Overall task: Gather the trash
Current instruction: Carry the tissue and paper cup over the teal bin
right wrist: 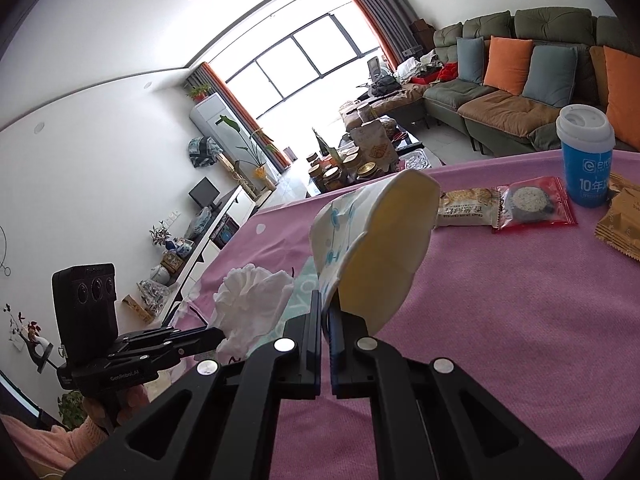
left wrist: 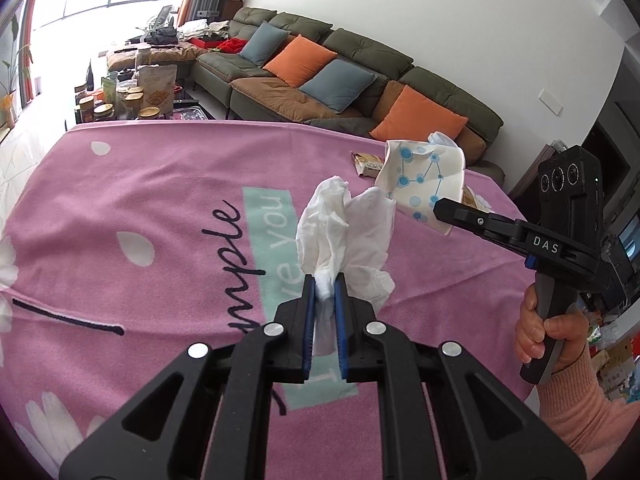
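Observation:
My left gripper (left wrist: 324,286) is shut on a crumpled white tissue (left wrist: 344,232), held above the pink tablecloth (left wrist: 140,200). The same tissue (right wrist: 252,304) shows at the lower left of the right wrist view, pinched by the left gripper (right wrist: 218,338). My right gripper (right wrist: 326,304) is shut on the rim of a squashed paper cup (right wrist: 376,248) with a blue dot pattern, lifted off the cloth. In the left wrist view that cup (left wrist: 424,180) hangs at the right gripper's (left wrist: 438,210) tip, just right of the tissue.
A blue cup with a white lid (right wrist: 586,156), a biscuit packet (right wrist: 466,208), a red snack packet (right wrist: 532,204) and a brown wrapper (right wrist: 620,224) lie on the cloth (right wrist: 500,300) at the far right. A green sofa (left wrist: 360,80) and a crowded low table (left wrist: 132,96) stand beyond.

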Demonstrator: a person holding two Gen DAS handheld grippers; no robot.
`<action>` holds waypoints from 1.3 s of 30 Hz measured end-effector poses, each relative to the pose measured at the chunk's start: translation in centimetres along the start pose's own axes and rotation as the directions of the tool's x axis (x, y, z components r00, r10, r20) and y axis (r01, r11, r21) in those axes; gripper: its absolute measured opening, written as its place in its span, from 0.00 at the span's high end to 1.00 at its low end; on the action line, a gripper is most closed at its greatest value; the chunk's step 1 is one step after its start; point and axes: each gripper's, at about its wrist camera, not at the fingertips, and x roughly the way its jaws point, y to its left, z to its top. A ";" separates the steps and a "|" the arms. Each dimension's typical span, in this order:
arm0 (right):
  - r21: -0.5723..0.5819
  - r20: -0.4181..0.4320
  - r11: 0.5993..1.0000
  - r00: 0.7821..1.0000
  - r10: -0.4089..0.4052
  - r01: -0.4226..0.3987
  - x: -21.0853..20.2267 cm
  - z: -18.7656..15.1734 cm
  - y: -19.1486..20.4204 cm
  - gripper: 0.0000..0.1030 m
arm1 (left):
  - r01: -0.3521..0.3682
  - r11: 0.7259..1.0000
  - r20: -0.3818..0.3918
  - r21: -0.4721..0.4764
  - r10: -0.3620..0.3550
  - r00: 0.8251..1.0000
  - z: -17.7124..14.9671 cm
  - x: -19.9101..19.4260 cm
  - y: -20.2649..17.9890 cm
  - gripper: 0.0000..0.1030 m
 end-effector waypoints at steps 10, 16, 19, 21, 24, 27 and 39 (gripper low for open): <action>-0.039 -0.042 0.996 0.996 0.075 -0.077 1.9 -1.8 3.7 0.98 | -0.066 0.996 0.049 -0.064 0.069 0.996 -3.2 -5.6 3.5 0.91; -0.064 -0.070 0.992 0.992 0.106 -0.111 3.2 -2.5 5.9 0.98 | -0.082 0.992 0.064 -0.097 0.089 0.994 -4.6 -7.8 4.5 0.91; -0.072 -0.079 0.990 0.990 0.116 -0.122 3.7 -2.7 6.6 0.98 | -0.092 0.990 0.075 -0.110 0.100 0.992 -5.1 -8.9 4.9 0.91; -0.074 -0.085 0.989 0.989 0.123 -0.129 3.9 -2.8 6.9 0.98 | -0.100 0.988 0.082 -0.118 0.110 0.991 -5.4 -9.3 5.3 0.91; -0.078 -0.097 0.987 0.986 0.133 -0.141 4.4 -3.2 7.4 0.98 | -0.118 0.984 0.088 -0.130 0.130 0.988 -5.8 -10.2 5.7 0.91; -0.085 -0.112 0.984 0.983 0.144 -0.154 4.8 -3.7 8.2 0.98 | -0.130 0.981 0.092 -0.145 0.144 0.985 -6.4 -11.1 6.0 0.91; -0.123 -0.156 0.970 0.970 0.188 -0.208 6.3 -4.8 10.9 0.98 | -0.193 0.964 0.121 -0.180 0.217 0.969 -7.9 -14.0 6.9 0.91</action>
